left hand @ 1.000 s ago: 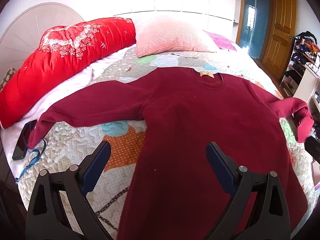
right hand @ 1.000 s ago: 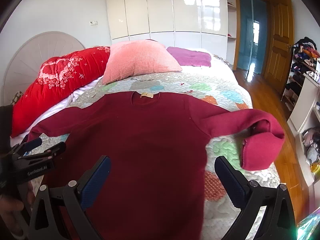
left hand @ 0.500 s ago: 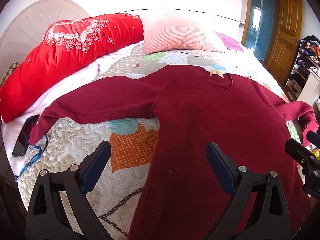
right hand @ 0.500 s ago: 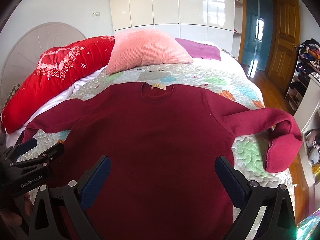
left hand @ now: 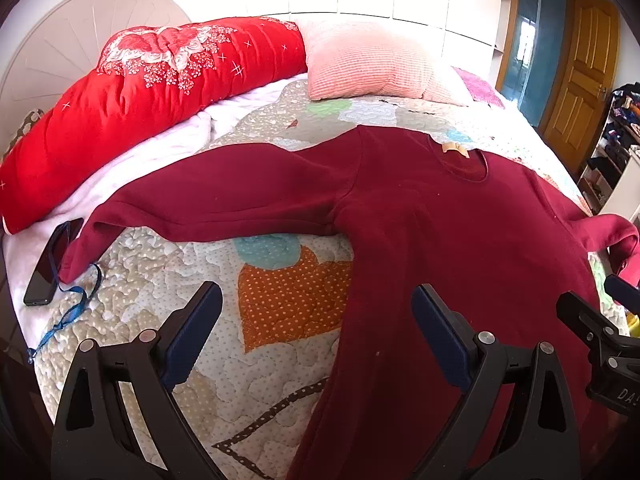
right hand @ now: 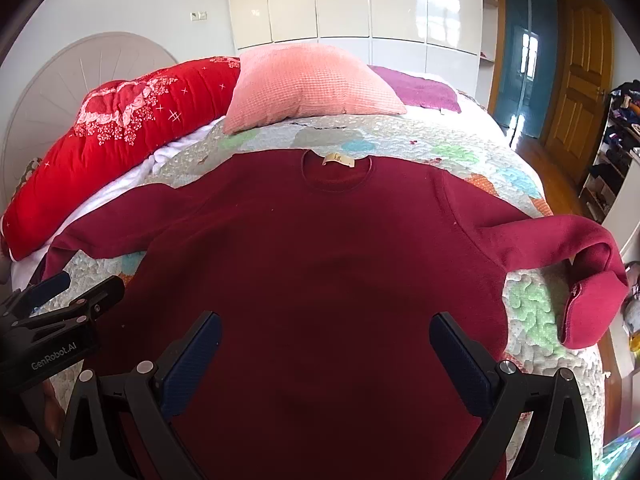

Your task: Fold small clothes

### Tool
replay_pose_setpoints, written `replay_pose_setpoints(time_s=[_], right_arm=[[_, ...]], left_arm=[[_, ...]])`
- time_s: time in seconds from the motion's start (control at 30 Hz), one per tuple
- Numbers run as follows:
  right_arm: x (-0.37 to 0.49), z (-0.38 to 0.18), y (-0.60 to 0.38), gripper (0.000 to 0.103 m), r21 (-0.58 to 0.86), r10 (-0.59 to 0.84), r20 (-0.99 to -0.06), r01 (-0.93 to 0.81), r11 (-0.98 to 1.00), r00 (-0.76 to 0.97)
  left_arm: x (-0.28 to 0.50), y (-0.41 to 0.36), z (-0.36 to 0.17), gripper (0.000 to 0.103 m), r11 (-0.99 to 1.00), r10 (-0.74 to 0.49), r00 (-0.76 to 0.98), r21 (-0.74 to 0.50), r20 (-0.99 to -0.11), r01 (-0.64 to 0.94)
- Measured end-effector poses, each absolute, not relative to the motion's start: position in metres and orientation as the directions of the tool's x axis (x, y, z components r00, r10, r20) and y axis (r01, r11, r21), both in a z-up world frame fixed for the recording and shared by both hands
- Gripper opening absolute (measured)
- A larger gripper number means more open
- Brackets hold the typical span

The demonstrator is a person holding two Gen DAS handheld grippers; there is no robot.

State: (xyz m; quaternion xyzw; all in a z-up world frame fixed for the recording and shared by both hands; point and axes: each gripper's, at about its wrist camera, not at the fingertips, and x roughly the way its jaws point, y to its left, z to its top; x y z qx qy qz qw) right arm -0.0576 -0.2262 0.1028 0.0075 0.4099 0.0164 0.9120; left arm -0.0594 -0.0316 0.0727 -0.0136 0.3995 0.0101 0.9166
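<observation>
Left wrist view: the maroon sweater lies spread face-up on the patchwork quilt, its left sleeve stretched out toward a black phone at the bed's edge. The left gripper hovers with its jaws spread wide and empty, over the sweater's side seam. The neck tag is too small to read.

Right wrist view: the right gripper hangs above the sweater's chest, jaws likewise spread, holding nothing. The right sleeve is doubled back on itself near the bed edge. Folding looks not yet begun; the next move likely calls for pinching a sleeve or side edge and carrying it inward. The left gripper's body reads "GenRobot.AI".
</observation>
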Motion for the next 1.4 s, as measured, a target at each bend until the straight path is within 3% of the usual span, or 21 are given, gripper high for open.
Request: replay_pose_setpoints(time_s=[0.7,1.4], right_arm=[[-0.051,0.092,-0.228,0.103,0.001,0.001,-0.77,0.0,1.0,0.639],[-0.042,0.085,-0.219,0.103,-0.015,0.008,-0.786,-0.031,0.999,0.618]], left_arm=[[-0.053,0.0,0.071,0.096,0.995,0.025,0.674,-0.049,-0.738,-0.091],[-0.031,0.091,0.076,0.096,0.929,0.031,0.677,-0.229,-0.735,-0.291]])
